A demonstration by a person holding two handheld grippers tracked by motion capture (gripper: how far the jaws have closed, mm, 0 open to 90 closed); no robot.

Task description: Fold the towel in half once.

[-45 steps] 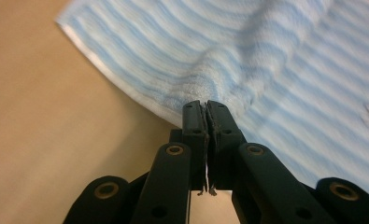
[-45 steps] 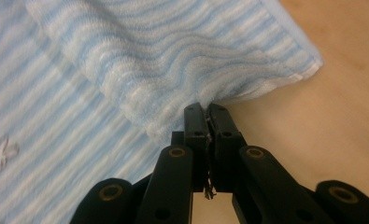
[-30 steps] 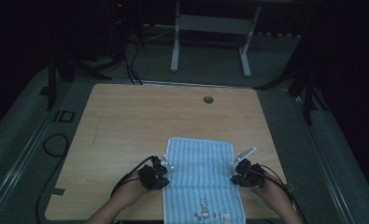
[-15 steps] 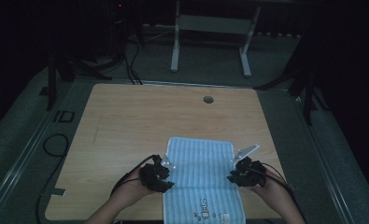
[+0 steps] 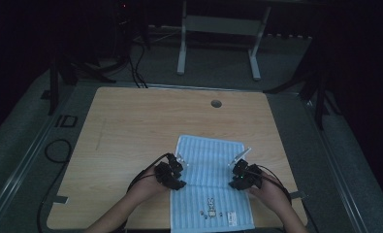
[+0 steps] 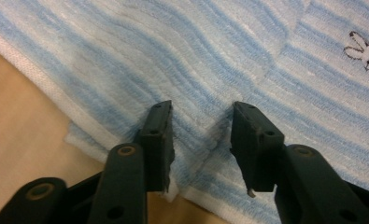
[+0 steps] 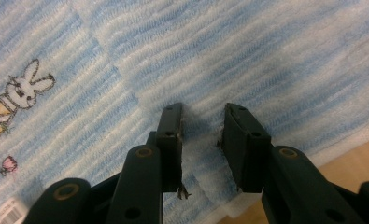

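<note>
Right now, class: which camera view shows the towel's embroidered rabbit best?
The right gripper view: the rabbit is large and sharp. The left gripper view catches it small at a corner; the high view shows a tiny mark.

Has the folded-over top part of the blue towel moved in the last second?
Yes, a little. In the high view the towel's far folded edge lies slightly nearer the person, farther from the round hole in the table, with each tool at its side.
</note>
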